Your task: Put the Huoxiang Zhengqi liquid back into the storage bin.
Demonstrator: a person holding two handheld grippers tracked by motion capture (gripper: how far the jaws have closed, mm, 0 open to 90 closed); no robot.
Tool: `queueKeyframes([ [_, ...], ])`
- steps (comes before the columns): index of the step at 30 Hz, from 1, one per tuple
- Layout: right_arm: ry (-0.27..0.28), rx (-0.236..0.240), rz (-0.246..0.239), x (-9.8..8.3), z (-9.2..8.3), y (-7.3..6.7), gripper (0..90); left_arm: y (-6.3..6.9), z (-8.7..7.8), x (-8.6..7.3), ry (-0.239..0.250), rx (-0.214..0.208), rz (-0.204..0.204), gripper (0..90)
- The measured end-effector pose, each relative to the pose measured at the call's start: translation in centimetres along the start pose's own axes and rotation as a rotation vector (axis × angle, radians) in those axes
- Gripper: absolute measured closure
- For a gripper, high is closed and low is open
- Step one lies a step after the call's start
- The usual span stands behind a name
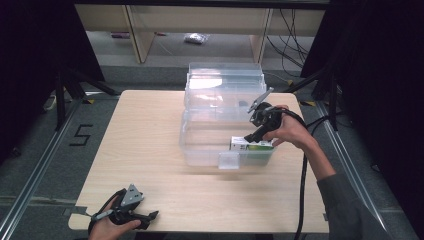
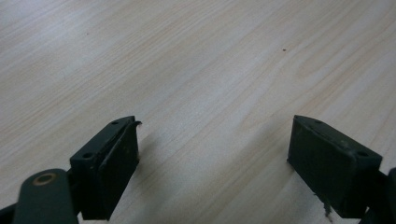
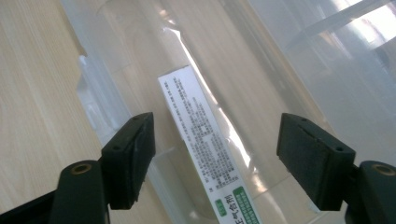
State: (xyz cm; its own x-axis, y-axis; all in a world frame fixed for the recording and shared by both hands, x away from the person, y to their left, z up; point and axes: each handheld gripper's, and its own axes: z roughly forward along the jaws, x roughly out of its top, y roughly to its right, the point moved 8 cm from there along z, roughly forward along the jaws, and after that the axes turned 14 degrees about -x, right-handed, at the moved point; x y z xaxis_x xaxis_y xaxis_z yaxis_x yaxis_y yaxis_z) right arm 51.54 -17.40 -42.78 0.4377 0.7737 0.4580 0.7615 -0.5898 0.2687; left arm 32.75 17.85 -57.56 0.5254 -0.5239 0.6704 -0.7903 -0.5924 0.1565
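A white-and-green printed box [image 3: 205, 149] lies inside the clear plastic bin [image 1: 200, 145], against its near wall, directly below and between the spread jaws of the right gripper [image 1: 250, 139] (the pads clear of it). The left gripper [image 1: 150, 216] rests released, holding nothing, at the near edge of the wooden table [image 1: 145, 150], well apart.

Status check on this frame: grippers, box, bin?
Right gripper open above the box. Box lies inside the clear bin, released. Left gripper open, idle over the table. Nothing obstructing.
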Motion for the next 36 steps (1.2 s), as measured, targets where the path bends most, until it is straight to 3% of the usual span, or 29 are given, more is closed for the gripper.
queueKeyframes([
  [2,0.033,0.002,0.009,0.0,-0.1,-0.1,26.2,0.0,0.1,0.0,0.009,0.001,-0.007,15.8],
  [4,0.061,0.018,0.049,0.0,-0.3,-0.3,26.2,0.1,0.1,0.0,0.005,0.000,-0.006,15.8],
  [6,0.069,0.014,0.072,-0.1,-0.5,-0.4,25.8,0.0,0.0,-0.1,-0.013,-0.002,0.004,15.8],
  [8,0.077,0.016,0.105,-0.2,-0.7,-0.5,24.8,0.1,0.1,0.1,0.007,0.001,-0.015,15.8],
  [13,0.115,0.012,0.114,-0.2,-0.8,-0.8,23.9,0.1,0.1,0.0,0.006,0.002,-0.013,15.8],
  [16,0.126,0.020,0.149,-0.2,-1.0,-1.3,23.2,0.1,0.1,0.1,0.009,0.001,-0.013,15.8],
  [18,0.139,0.019,0.139,-0.2,-1.2,-1.4,22.5,0.1,0.1,0.0,0.008,0.001,-0.013,15.8],
  [22,0.177,0.008,0.184,0.0,-1.4,-1.6,23.5,0.0,-0.1,-0.1,-0.019,-0.008,0.000,15.4],
  [24,0.181,0.010,0.209,-0.2,-1.4,-1.8,23.6,0.0,-0.1,-0.1,-0.014,0.000,0.002,15.5],
  [25,0.177,0.004,0.220,-0.3,-1.5,-1.8,23.4,0.1,0.1,0.1,0.015,0.001,-0.019,15.5],
  [26,0.181,0.010,0.204,-0.4,-1.5,-1.7,23.0,0.0,-0.1,-0.1,-0.009,0.003,-0.011,15.4],
  [27,0.168,0.014,0.225,-0.6,-1.7,-2.0,22.9,0.1,0.1,0.0,0.009,-0.004,-0.026,15.5],
  [28,0.170,-0.003,0.221,-0.7,-1.7,-1.8,23.0,-0.1,-0.1,-0.1,-0.016,-0.001,0.003,15.5],
  [29,0.172,0.013,0.236,-0.7,-1.8,-2.1,22.9,0.1,0.1,0.1,0.008,0.001,-0.011,15.5],
  [35,0.184,0.013,0.236,-0.8,-2.3,-2.5,22.7,0.0,0.1,0.1,0.013,0.005,-0.018,15.5],
  [36,0.210,-0.008,0.215,-0.7,-2.1,-2.3,22.6,0.0,0.1,0.1,0.012,0.004,-0.017,15.5],
])
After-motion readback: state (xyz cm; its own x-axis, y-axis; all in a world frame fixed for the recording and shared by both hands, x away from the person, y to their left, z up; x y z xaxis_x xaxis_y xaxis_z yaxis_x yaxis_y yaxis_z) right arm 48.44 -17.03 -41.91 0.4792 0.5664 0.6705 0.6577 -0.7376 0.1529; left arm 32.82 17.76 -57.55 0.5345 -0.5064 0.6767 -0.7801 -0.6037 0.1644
